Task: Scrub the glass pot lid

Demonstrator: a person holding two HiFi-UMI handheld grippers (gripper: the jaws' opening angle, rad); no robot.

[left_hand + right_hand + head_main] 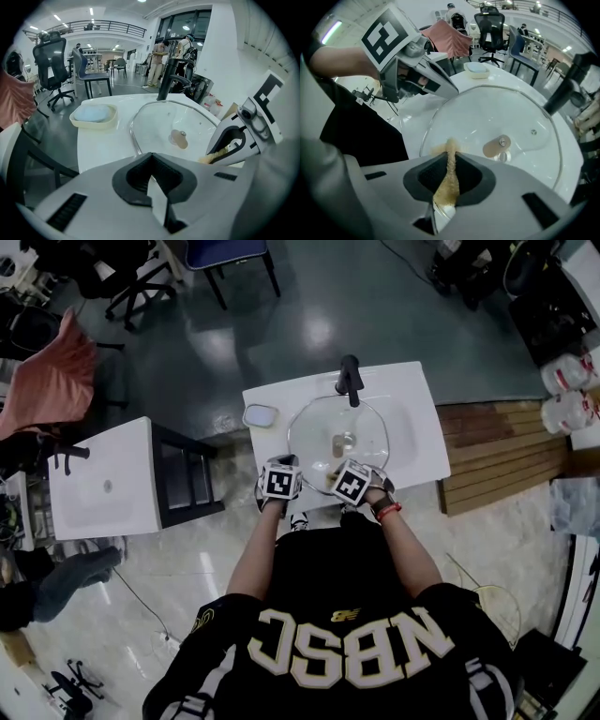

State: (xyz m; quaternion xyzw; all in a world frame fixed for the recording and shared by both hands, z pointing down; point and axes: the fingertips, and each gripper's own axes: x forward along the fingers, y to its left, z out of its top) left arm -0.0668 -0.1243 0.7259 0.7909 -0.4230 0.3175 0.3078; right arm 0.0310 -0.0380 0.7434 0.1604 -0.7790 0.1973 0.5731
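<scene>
Tan scrubber (448,180) pinched in right gripper (450,157) — mostly hidden, glass lid (497,112) ahead

Beyond your left gripper (282,468), a black mesh office chair (50,56) and a blue-seated chair (79,61) stand on glossy grey floor (375,306). To its left sits a white square table (103,479); right of your right gripper (345,476), pale wooden slats (497,451). Strip lights (57,18) glow above a railed balcony (108,26).

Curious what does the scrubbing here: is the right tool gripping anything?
Yes, the right tool is shut on a tan scrub pad, right by the glass pot lid.
</scene>
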